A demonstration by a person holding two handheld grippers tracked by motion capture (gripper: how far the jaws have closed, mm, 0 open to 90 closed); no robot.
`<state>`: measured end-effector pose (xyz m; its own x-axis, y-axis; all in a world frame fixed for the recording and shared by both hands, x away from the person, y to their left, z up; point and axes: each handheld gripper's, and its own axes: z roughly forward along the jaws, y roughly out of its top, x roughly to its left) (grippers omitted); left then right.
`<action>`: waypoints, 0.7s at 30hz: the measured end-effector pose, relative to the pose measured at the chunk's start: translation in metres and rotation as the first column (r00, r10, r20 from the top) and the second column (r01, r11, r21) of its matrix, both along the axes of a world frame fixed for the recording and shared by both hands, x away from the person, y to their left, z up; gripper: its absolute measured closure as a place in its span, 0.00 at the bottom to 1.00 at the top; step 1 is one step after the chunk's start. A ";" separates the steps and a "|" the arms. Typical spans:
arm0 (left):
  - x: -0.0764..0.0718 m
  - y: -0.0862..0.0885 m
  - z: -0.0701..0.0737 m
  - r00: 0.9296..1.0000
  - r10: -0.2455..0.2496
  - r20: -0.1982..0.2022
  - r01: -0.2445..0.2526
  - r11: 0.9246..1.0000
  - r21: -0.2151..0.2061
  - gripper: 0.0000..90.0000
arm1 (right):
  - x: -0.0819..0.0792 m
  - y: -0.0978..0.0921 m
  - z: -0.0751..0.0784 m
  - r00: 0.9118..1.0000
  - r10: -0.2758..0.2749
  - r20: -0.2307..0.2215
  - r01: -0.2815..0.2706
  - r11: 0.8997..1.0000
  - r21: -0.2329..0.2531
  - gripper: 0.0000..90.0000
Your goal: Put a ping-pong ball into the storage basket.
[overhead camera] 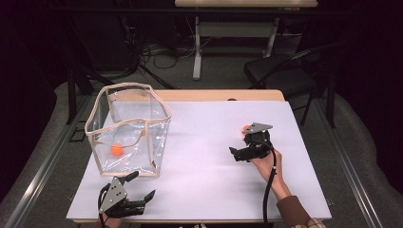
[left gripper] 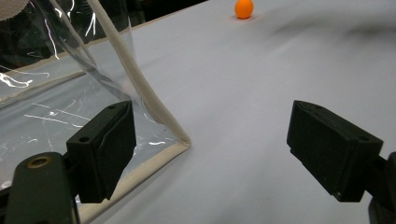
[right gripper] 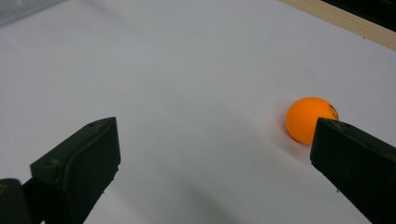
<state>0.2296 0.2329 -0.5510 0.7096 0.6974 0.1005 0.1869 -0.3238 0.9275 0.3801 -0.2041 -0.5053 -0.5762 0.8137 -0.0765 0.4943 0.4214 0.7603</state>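
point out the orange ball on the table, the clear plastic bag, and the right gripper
small orange ball (right gripper: 308, 119), right gripper view, its round front.
clear plastic bag with beige trim (overhead camera: 142, 142), high view, its front wall.
right gripper (right gripper: 210, 168), right gripper view, midway between its open jaws.

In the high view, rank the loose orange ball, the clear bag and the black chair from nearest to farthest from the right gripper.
From the right gripper:
1. Loose orange ball, just beyond it on the table.
2. Clear bag, across the table's left side.
3. Black chair, behind the table's far edge.
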 end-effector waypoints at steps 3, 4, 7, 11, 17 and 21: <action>0.000 0.000 0.000 1.000 0.001 -0.001 -0.001 1.000 -0.001 0.18 | 0.003 -0.005 -0.001 1.000 -0.022 -0.005 0.022 1.000 0.007 0.01; 0.000 0.000 0.000 1.000 0.001 0.000 -0.001 1.000 -0.001 0.18 | 0.004 -0.007 -0.001 1.000 -0.030 -0.004 0.030 1.000 0.002 0.01; 0.000 0.000 0.000 1.000 0.001 0.001 -0.001 1.000 -0.001 0.18 | 0.008 -0.012 -0.002 0.999 -0.048 -0.007 0.048 0.999 0.006 0.00; 0.000 0.000 0.000 1.000 0.001 0.001 -0.001 1.000 0.001 0.18 | 0.013 -0.017 -0.002 0.998 -0.067 -0.013 0.067 0.998 0.001 0.00; 0.000 0.000 0.000 1.000 0.003 0.002 -0.003 1.000 -0.002 0.18 | 0.025 -0.023 -0.003 0.995 -0.099 -0.023 0.099 0.995 0.009 0.00; 0.000 0.000 0.000 1.000 0.004 0.002 -0.004 1.000 -0.002 0.18 | 0.036 -0.027 -0.006 0.992 -0.120 -0.043 0.121 0.993 0.016 0.00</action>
<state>0.2295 0.2331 -0.5509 0.7068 0.7003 0.1003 0.1865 -0.3212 0.9285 0.4158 -0.2308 -0.5118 -0.4760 0.8786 -0.0388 0.5720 0.3428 0.7452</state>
